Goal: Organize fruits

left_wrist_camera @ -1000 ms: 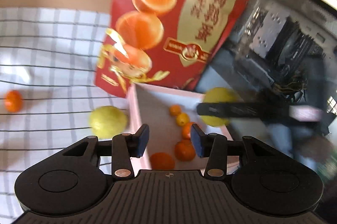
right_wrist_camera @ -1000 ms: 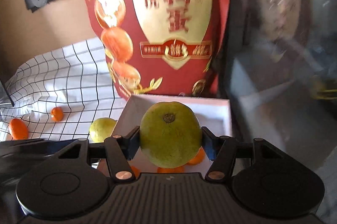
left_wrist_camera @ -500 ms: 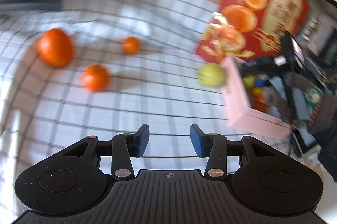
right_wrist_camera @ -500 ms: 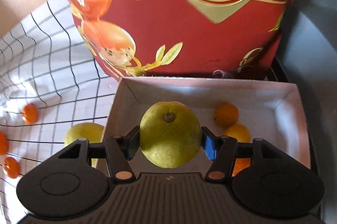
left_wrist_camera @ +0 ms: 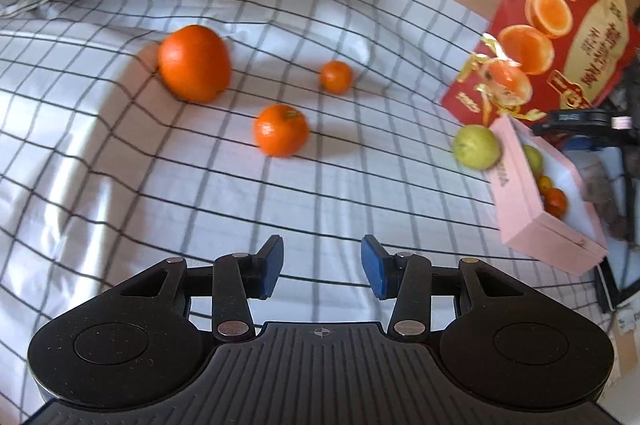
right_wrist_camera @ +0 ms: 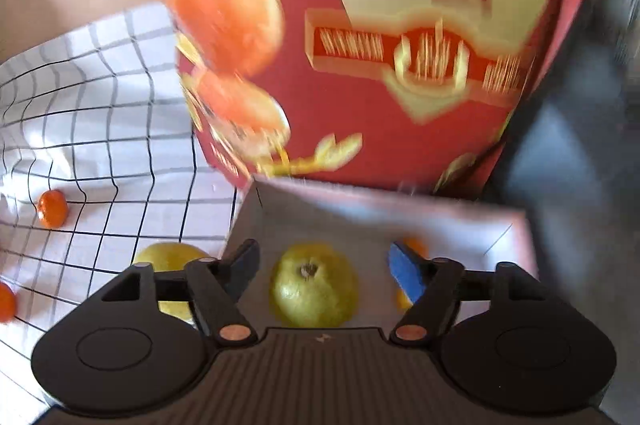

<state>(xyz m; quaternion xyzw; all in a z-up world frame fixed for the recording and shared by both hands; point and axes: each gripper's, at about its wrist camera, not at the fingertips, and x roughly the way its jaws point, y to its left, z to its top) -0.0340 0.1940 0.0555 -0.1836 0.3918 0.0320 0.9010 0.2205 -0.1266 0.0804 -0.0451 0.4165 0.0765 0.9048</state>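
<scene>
A checked cloth (left_wrist_camera: 200, 185) is spread under the loose fruit. Against the red carton (right_wrist_camera: 400, 45) a pink box (right_wrist_camera: 460, 225) is set – a green pear (right_wrist_camera: 314, 285) is seen inside it, between the opening jaws of the right gripper (right_wrist_camera: 324, 271), untouched. The left gripper (left_wrist_camera: 322, 267) is held partly open, empty, above the cloth – three oranges (left_wrist_camera: 281, 130) are left beyond it

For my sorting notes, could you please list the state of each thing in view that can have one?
Right gripper: jaws opening, pads clear of the green fruit between them.
Green fruit: in the pink box.
Left gripper: open, empty.
Pink box: open, holding fruit.
Second green fruit: on the checked cloth, against the box.
Three oranges: loose on the cloth.
</scene>
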